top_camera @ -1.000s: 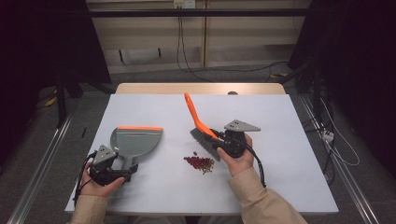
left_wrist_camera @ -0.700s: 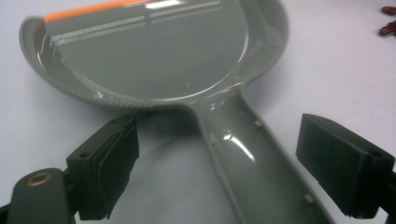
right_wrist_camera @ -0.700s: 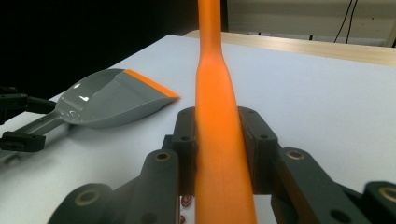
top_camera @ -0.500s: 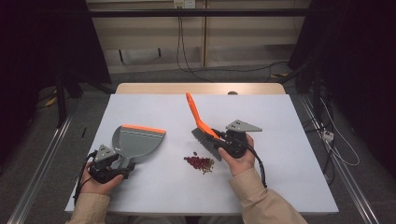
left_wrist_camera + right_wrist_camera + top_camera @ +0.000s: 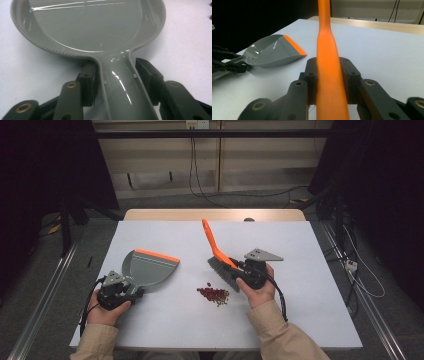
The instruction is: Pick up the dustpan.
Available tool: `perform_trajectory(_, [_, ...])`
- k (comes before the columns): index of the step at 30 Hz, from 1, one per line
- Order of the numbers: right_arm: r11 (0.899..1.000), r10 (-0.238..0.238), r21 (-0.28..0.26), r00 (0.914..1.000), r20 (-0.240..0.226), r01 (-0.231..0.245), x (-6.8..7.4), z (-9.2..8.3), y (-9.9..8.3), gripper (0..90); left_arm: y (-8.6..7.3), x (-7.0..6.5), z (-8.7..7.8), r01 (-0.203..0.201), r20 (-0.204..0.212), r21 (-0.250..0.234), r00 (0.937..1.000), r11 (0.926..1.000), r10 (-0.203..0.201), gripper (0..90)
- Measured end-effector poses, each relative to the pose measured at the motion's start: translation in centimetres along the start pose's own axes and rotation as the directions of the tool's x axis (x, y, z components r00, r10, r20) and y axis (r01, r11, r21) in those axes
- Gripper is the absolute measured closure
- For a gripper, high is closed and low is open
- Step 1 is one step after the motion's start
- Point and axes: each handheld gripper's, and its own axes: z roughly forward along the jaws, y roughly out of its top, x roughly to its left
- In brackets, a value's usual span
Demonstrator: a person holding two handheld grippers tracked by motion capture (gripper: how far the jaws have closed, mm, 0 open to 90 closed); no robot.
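A grey dustpan (image 5: 150, 267) with an orange lip lies flat on the white table (image 5: 310, 250), left of centre. Its handle (image 5: 120, 85) runs between the jaws of my left gripper (image 5: 136, 292) (image 5: 116, 75), which have just been closing. The pads stand close on either side with thin gaps still showing. My right gripper (image 5: 235, 270) (image 5: 328, 75) is shut on the orange handle of a brush (image 5: 212, 240) (image 5: 325, 37). The brush's dark bristles (image 5: 222, 270) rest on the table just above a small pile of dark red beans (image 5: 212, 295).
In the right gripper view the dustpan (image 5: 274, 50) and the left gripper (image 5: 227, 65) sit far off at the left. The table's wooden far edge (image 5: 215, 214) lies behind the brush. Dark floor, rails and cables surround the table.
The dustpan has turned slightly, its orange lip now slanting down to the right. The left gripper's jaws have narrowed around its handle. The right hand and brush stay put.
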Motion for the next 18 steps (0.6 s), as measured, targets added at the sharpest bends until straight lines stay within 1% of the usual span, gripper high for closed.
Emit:
perform_trajectory(2, [1.0,0.0,-0.004,1.0,-0.004,0.0,0.0,0.0,0.0,70.8,0.1,0.1,0.0,-0.007,-0.012,0.001,0.9999,1.0,0.007,57.7])
perform_trajectory(4, [1.0,0.001,-0.003,1.0,-0.009,-0.001,-0.1,-0.1,0.0,70.8,0.1,0.2,0.0,-0.004,-0.013,0.005,0.9999,1.0,0.004,57.8])
perform_trajectory(6, [1.0,0.002,-0.006,1.0,-0.01,-0.002,-0.1,-0.1,0.0,70.8,0.3,0.1,0.0,0.006,-0.007,0.001,1.0,1.0,-0.006,58.0])
perform_trajectory(8, [1.0,0.003,-0.01,0.9999,-0.011,-0.003,-0.1,-0.1,0.0,70.8,0.5,0.0,-0.2,0.004,0.002,-0.005,1.0,1.0,-0.004,58.5])
perform_trajectory(10, [1.0,0.002,-0.009,0.9999,-0.011,-0.002,-0.1,-0.1,0.0,70.8,0.7,0.0,-0.4,0.009,0.016,-0.015,0.9998,0.9999,-0.008,58.7])
perform_trajectory(14, [1.0,0.004,-0.008,1.0,-0.009,-0.004,-0.3,-0.2,0.0,70.8,1.2,-0.2,-0.9,0.012,0.062,-0.023,0.998,0.9997,-0.01,59.0])
perform_trajectory(16, [1.0,0.008,-0.009,0.9999,-0.009,-0.009,-0.3,-0.3,0.0,70.8,1.4,-0.3,-1.1,0.02,0.088,-0.039,0.996,0.999,-0.017,59.0])
perform_trajectory(17, [1.0,0.008,-0.011,0.9999,-0.008,-0.008,-0.3,-0.3,0.0,70.8,1.5,-0.4,-1.2,0.02,0.109,-0.043,0.994,0.9989,-0.015,59.0])
perform_trajectory(18, [1.0,0.01,-0.01,0.9999,-0.011,-0.01,-0.4,-0.3,0.0,70.8,1.6,-0.5,-1.3,0.013,0.118,-0.051,0.993,0.9986,-0.007,59.0])
